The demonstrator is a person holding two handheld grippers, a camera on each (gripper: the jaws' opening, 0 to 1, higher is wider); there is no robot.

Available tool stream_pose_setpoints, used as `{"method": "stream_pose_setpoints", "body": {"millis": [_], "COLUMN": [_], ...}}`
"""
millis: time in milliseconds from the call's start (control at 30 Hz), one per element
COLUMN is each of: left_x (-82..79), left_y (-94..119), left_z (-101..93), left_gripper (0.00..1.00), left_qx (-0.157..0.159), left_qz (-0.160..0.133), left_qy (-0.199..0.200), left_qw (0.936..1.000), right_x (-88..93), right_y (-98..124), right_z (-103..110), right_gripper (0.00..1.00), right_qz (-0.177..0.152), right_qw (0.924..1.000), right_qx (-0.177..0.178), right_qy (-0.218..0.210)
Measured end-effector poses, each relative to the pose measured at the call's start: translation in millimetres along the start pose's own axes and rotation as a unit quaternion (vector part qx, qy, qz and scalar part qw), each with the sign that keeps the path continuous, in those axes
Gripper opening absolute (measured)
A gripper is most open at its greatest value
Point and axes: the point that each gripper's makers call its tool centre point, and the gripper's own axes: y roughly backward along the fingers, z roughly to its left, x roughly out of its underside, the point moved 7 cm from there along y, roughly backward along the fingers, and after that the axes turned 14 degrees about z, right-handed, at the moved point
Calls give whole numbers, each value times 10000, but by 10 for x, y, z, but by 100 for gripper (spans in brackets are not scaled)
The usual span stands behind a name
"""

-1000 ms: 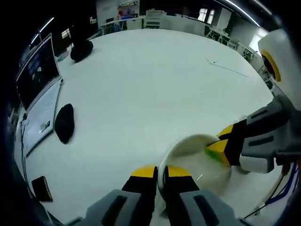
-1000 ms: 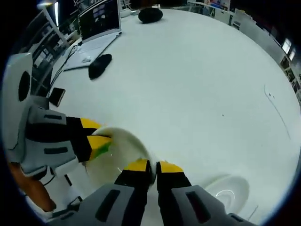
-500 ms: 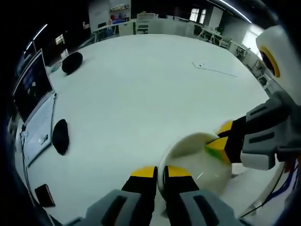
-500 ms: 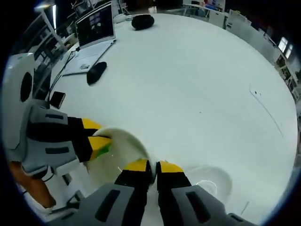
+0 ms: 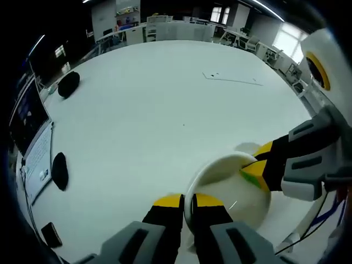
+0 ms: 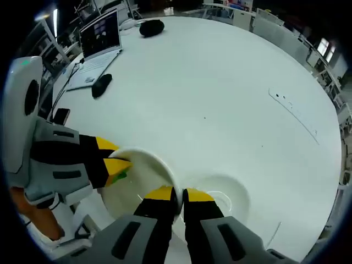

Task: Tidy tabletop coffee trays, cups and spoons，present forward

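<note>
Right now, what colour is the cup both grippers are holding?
White. The cup shows best in the left gripper view, pinched at its rim.

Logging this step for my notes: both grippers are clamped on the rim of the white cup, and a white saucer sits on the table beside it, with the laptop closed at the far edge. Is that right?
Not quite: the laptop is open, its screen upright and lit, as the right gripper view shows. The rest stands: the left gripper and the right gripper are each clamped on the rim of the white cup, and the white saucer sits on the table beside it.
</note>
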Motion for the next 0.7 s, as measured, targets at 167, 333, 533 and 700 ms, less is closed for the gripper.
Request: {"method": "stream_pose_setpoints", "body": {"millis": [167,333,533,700], "left_x": [-44,-144,-238,-237], "left_y": [-2,-5,-31,-64], "left_z": [-142,-247,-348,-469], "left_gripper": [8,8,8,8], "left_qx": [23,60,94,132], "left_qz": [20,25,82,118], "left_qy": [-135,-241,-350,-457], "left_qw": [9999,9997,9993,9988], "right_x": [137,187,201,317], "right_y": [49,85,113,109], "right_z": [-89,-196,-355,-423], "right_gripper": [7,7,7,7], "right_qz": [9,20,55,82], "right_qw": [10000,9999,9997,9996], "right_qx": [32,32,78,77], "right_qy": [-63,-140,-206,-272]}}
